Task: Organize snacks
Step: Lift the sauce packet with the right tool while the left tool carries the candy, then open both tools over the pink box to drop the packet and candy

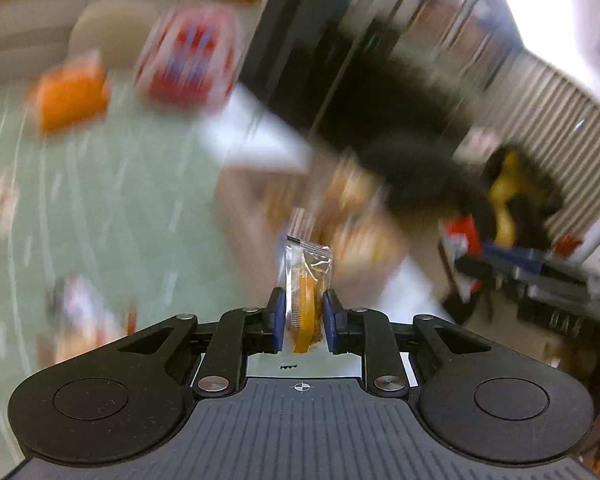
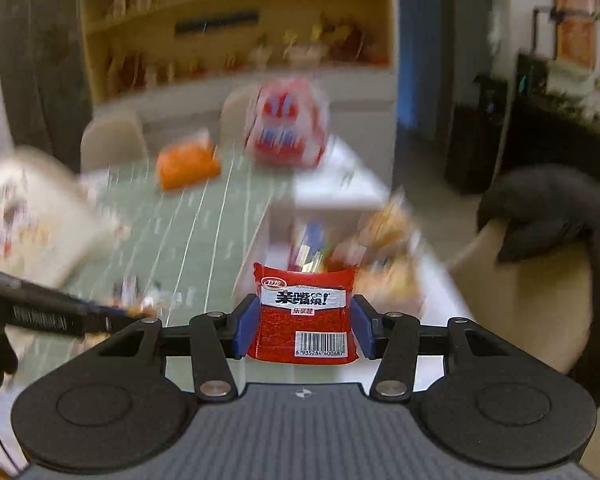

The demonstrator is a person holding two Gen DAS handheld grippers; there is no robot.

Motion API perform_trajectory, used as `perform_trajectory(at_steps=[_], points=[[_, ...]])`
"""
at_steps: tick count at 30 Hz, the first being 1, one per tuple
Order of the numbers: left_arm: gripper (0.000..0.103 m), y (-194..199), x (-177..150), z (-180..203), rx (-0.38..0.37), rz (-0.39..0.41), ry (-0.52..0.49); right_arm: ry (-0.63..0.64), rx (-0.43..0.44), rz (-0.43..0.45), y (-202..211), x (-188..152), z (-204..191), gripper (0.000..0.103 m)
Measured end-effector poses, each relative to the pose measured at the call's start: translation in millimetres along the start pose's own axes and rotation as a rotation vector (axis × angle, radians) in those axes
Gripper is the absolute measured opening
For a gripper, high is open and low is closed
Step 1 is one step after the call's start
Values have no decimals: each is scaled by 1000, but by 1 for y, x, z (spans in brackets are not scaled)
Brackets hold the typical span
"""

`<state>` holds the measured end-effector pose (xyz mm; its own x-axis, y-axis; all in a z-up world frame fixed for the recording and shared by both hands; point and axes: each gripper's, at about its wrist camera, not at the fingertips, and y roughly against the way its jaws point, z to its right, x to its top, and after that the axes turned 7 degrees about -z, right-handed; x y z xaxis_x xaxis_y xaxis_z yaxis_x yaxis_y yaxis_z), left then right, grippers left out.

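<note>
My left gripper [image 1: 303, 316] is shut on a small clear packet with a yellow-orange snack [image 1: 306, 284] inside, held upright between the blue pads. In the right wrist view my right gripper [image 2: 305, 330] is shut on a red snack packet [image 2: 306, 314] with a white label and a barcode. Both packets hang above the green table mat [image 2: 204, 216]. The left gripper's dark body [image 2: 40, 316] shows at the left edge of the right wrist view. A box of assorted snacks [image 2: 380, 248] lies blurred beyond the red packet.
A large red and white bag [image 2: 288, 124] and an orange packet [image 2: 186, 162] sit at the far end of the table. A pale box [image 2: 24, 208] stands at the left. A beige chair with black cloth [image 2: 540, 240] is at the right. Shelves [image 2: 236, 28] line the back wall.
</note>
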<state>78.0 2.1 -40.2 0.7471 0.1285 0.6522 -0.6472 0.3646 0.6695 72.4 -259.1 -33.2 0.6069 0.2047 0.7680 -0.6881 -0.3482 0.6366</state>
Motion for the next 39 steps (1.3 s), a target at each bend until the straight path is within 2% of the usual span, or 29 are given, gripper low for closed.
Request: perform_trajectory(at_steps=[3, 5, 7, 10, 14, 16, 18, 22, 27, 29, 30, 31, 32, 35, 36, 39], points=[[24, 0, 58, 14, -42, 103, -47, -24, -22, 100, 16, 45, 20, 49], [24, -16, 90, 23, -34, 123, -92, -54, -22, 127, 15, 75, 34, 50], [24, -42, 114, 25, -17, 115, -91, -86, -38, 135, 8, 95, 45, 50], [24, -88, 125, 13, -55, 45, -4, -122, -49, 116, -12, 111, 55, 50], [25, -144, 110, -9, -83, -53, 45, -134, -15, 43, -51, 107, 52, 50], [25, -151, 101, -25, -79, -50, 88, -123, 80, -14, -72, 102, 49, 62], [25, -148, 96, -43, -89, -55, 141, -99, 94, -78, -94, 98, 44, 65], [25, -127, 87, -75, -40, -65, 205, -23, -13, -109, -135, 98, 39, 67], [25, -95, 62, -103, -3, -96, 305, -85, -188, -154, -197, 101, 64, 67], [25, -81, 48, -111, 7, -88, 329, -95, -212, -176, -213, 98, 71, 66], [25, -74, 41, -116, 18, -84, 344, -98, -209, -205, -224, 97, 73, 61], [25, -67, 34, -121, 29, -82, 359, -109, -196, -234, -228, 94, 78, 48], [25, -60, 28, -126, 38, -82, 371, -127, -180, -262, -235, 93, 79, 46], [25, -46, 12, -139, 71, -85, 402, -135, -153, -249, -225, 92, 65, 41], [25, -42, 7, -143, 82, -86, 412, -142, -118, -241, -219, 92, 60, 40], [25, -32, -8, -152, 104, -87, 443, -144, 81, -234, -202, 88, 43, 36]])
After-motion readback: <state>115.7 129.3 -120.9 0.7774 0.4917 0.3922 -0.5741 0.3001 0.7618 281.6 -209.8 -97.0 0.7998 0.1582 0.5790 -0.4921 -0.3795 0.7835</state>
